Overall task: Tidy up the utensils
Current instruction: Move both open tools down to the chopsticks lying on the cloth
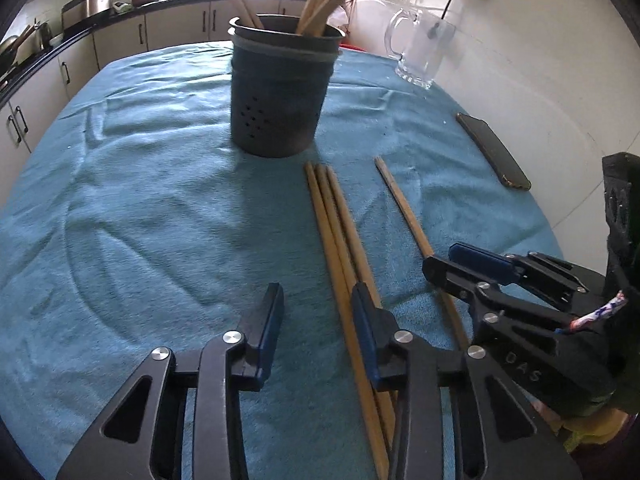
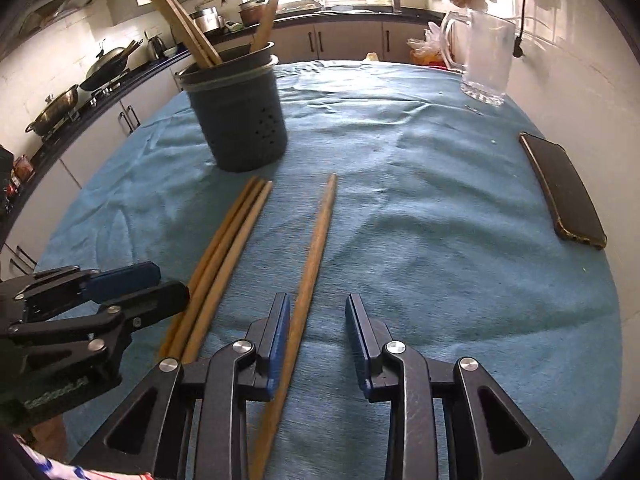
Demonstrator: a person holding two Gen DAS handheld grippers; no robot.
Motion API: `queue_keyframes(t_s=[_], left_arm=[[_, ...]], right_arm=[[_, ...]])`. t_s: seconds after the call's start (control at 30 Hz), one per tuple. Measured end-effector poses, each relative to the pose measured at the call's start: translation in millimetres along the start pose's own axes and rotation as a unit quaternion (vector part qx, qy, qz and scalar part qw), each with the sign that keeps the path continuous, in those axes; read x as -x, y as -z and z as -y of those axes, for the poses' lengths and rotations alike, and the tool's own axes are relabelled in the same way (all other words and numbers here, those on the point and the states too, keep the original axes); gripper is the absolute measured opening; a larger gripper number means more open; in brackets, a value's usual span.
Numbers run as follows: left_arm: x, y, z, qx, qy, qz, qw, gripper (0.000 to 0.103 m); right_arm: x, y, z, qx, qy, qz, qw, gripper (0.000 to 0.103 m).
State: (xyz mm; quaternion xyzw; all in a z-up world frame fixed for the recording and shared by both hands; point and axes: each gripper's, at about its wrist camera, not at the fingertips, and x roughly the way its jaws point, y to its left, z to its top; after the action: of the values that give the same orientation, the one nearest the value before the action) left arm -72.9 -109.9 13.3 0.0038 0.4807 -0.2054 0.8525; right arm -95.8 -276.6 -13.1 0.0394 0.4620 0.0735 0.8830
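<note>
A dark grey utensil holder stands on the blue cloth with several wooden sticks upright in it. Three wooden chopsticks lie side by side in front of it. My left gripper is open over their near part; the leftmost stick lies between its jaws by the right finger, and the pads do not press on it. A single chopstick lies to the right. My right gripper straddles it, open, with the stick close against the left pad.
A glass mug stands at the back right by the wall. A dark phone lies along the right edge. The blue cloth covers the table. Kitchen counters with pots run behind and to the left.
</note>
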Motion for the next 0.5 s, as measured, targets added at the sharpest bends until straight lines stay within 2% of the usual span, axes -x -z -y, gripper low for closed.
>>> queue_keyframes(t_s=[0.07,0.17,0.27,0.37,0.43,0.5], left_arm=[[-1.7,-1.7,2.0,-0.005,0.001,0.002,1.0,0.029],[-3.2,-5.0,4.6,-0.016,0.002,0.001,0.9999,0.015],[-4.2,-5.9,7.4,-0.024,-0.003,-0.003,0.9997,0.008],[-5.3,-5.1,8.6,-0.025,-0.008,-0.005,0.9996,0.007],[-6.9,-5.6,8.1,-0.024,-0.013,-0.006,0.9996,0.007],[-7.6,-4.7,4.9,-0.02,-0.022,-0.011,0.9995,0.007]], right_arm=[[0.6,0.5,2.2,-0.003,-0.003,0.002,1.0,0.031],[0.1,0.5,1.8,-0.004,-0.001,0.005,1.0,0.031],[-0.2,0.8,0.1,-0.003,0.002,0.007,1.0,0.031],[-0.1,0.9,0.2,-0.003,0.001,0.008,1.0,0.031],[-0.4,1.1,0.0,-0.002,0.005,0.007,1.0,0.027],[-0.4,0.9,1.3,-0.001,0.022,0.004,1.0,0.01]])
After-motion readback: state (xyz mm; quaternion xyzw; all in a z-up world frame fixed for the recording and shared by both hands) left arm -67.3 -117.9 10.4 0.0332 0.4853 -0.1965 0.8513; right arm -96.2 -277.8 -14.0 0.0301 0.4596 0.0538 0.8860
